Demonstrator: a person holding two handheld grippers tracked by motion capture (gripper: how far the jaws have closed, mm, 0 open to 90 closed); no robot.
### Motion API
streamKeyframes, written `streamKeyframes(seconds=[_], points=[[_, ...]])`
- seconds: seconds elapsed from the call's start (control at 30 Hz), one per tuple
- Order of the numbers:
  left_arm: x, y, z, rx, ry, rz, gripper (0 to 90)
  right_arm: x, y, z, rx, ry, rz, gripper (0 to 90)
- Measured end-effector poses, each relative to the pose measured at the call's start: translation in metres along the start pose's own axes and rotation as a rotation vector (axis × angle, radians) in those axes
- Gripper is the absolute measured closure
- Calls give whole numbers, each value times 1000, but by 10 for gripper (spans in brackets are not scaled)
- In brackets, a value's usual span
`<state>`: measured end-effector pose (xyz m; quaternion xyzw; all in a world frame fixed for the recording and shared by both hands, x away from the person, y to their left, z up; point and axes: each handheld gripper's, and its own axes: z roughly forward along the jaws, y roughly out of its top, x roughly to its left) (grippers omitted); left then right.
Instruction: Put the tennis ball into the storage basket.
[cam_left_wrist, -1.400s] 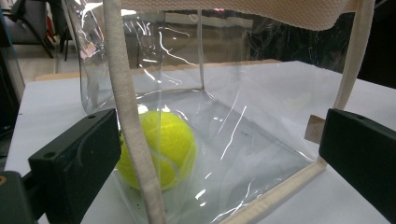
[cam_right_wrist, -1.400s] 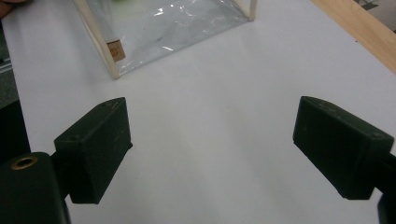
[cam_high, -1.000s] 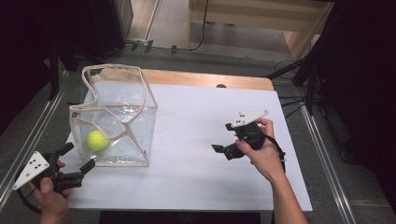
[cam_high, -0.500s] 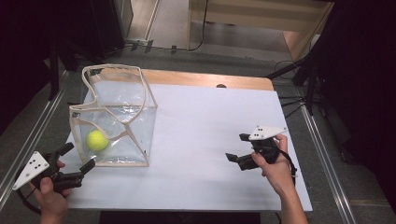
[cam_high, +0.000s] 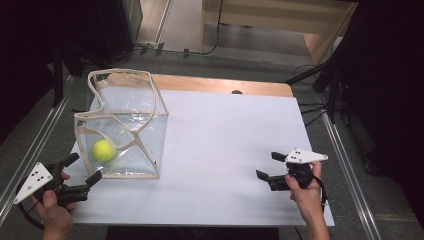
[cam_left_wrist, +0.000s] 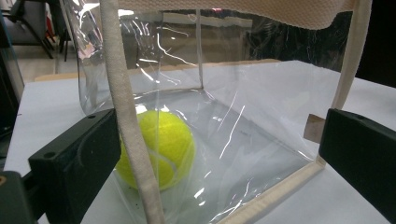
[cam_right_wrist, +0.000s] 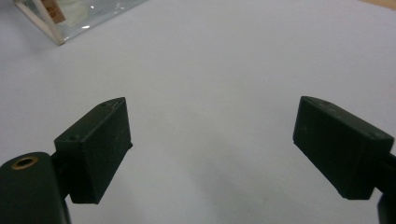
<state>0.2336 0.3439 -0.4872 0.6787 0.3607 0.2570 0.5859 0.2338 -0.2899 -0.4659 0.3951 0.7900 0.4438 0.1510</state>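
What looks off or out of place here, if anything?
Nothing spilled or damaged. The clear bag stands upright but slumped: its cream-trimmed rim sags and a strap droops inside. The tennis ball rests on the bag floor. The left claw is open just outside the bag; the right claw is open, holding nothing, over the white tabletop.

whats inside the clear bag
One yellow-green tennis ball lies on the floor of the clear bag, near its front left corner. A cream strap crosses part of the ball in the left gripper view. Nothing else shows inside.
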Motion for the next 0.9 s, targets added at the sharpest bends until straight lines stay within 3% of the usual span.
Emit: streamKeyframes(seconds=[0.47,0.9], points=[[0,0,0,-1,-1,-1,0,-10,-36,-7,-112,-42,46,103],[0,0,1,1,-5,6,0,-12,-44,-5,-123,-55,50,103]])
